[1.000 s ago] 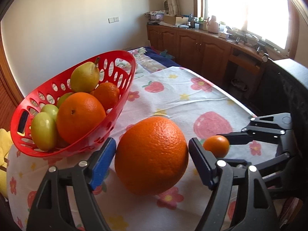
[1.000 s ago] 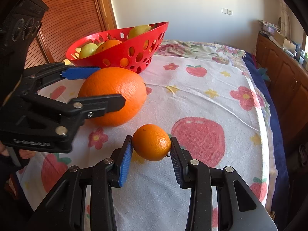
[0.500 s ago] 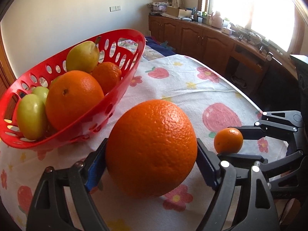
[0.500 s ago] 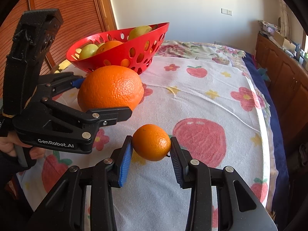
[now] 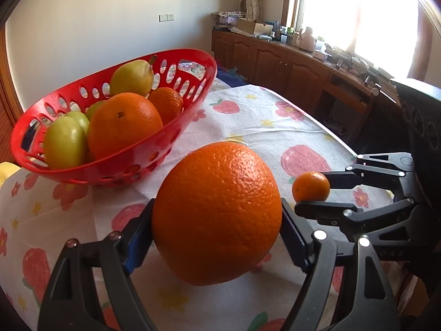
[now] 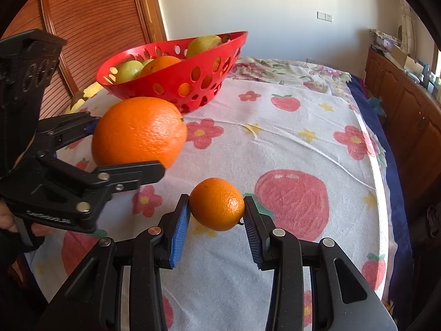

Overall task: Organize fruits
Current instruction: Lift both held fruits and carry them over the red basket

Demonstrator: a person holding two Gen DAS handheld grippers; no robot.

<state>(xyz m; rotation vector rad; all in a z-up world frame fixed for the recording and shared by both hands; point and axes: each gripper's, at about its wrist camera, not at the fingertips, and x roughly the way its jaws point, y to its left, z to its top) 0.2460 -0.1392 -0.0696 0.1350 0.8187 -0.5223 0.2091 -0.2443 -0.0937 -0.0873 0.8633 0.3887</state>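
Nearest in our left wrist view, our left gripper (image 5: 216, 237) is clamped on the large orange (image 5: 217, 212), its blue pads pressed to both sides and the fruit raised off the flowered tablecloth (image 5: 275, 127), while our right gripper (image 6: 217, 220) pinches the small mandarin (image 6: 217, 207) between its pads, just to the right of the orange. Farther back, the left wrist view looks down into the red basket (image 5: 165, 140) at a second orange (image 5: 124, 127), a pear (image 5: 132, 78) and green fruit (image 5: 64, 144). The right wrist view shows only the basket's perforated wall, plus a slatted wooden door (image 6: 91, 27) behind.
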